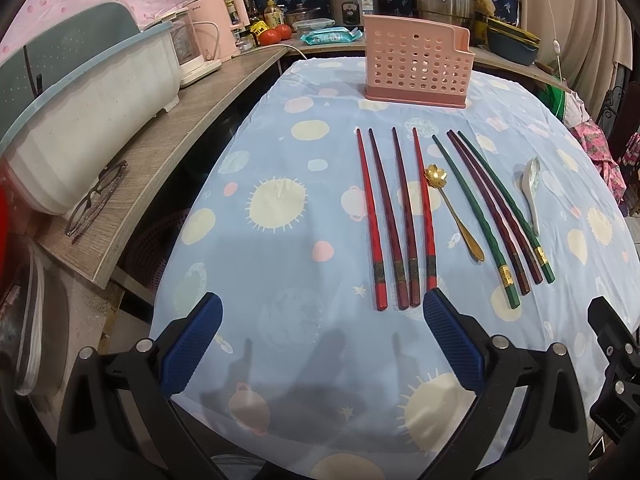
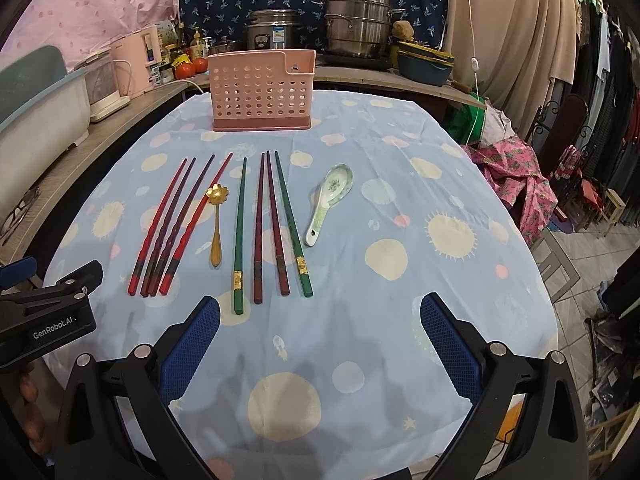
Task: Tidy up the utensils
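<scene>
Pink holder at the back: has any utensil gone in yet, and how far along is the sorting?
Nothing looks done. The pink holder shows no utensil through its holes. In hand: nothing; the left gripper and right gripper are both open above the tablecloth. Left to do: the red chopsticks, the gold spoon, the green and dark chopsticks and the china spoon all lie flat.

A home kitchen corner is shown. A table (image 2: 400, 208) is covered with a light blue cloth printed with suns. Behind it, at 12 o'clock, a wooden counter (image 2: 360, 76) is seen, on which a rice cooker (image 2: 274, 30), a steel steamer pot (image 2: 356, 26), tomatoes (image 2: 190, 68) and sauce bottles (image 2: 196, 44) are kept. At 3 o'clock, clothes (image 2: 612, 120) are hung.
</scene>
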### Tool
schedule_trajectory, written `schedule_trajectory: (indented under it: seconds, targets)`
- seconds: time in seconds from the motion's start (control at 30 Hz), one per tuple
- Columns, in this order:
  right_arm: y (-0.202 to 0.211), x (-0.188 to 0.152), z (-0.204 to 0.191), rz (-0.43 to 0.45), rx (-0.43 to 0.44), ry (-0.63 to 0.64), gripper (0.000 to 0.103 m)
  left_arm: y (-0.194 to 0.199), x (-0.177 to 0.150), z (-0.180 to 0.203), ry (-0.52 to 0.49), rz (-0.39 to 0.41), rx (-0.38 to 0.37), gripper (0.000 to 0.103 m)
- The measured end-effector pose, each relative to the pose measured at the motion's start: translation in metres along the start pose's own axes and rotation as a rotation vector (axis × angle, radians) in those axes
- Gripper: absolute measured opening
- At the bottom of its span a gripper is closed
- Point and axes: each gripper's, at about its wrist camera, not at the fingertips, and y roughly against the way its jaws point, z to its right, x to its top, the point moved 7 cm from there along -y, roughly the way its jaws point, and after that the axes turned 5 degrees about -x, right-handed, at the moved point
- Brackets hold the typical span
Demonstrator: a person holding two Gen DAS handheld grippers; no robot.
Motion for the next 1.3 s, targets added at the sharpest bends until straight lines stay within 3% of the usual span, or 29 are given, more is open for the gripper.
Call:
schedule_trajectory:
  seconds: [0.97, 1.3]
  targets:
    - [-0.001, 0.001, -0.008, 0.002, 0.002, 0.016, 0.096, 0.000, 0.002, -0.006, 0.012, 0.010, -0.003, 0.096]
    - [-0.010, 0.001, -0.004, -0.018, 0.008, 0.000, 0.096, -0.019, 0.000, -0.009, 0.052, -0.044, -0.038, 0.096]
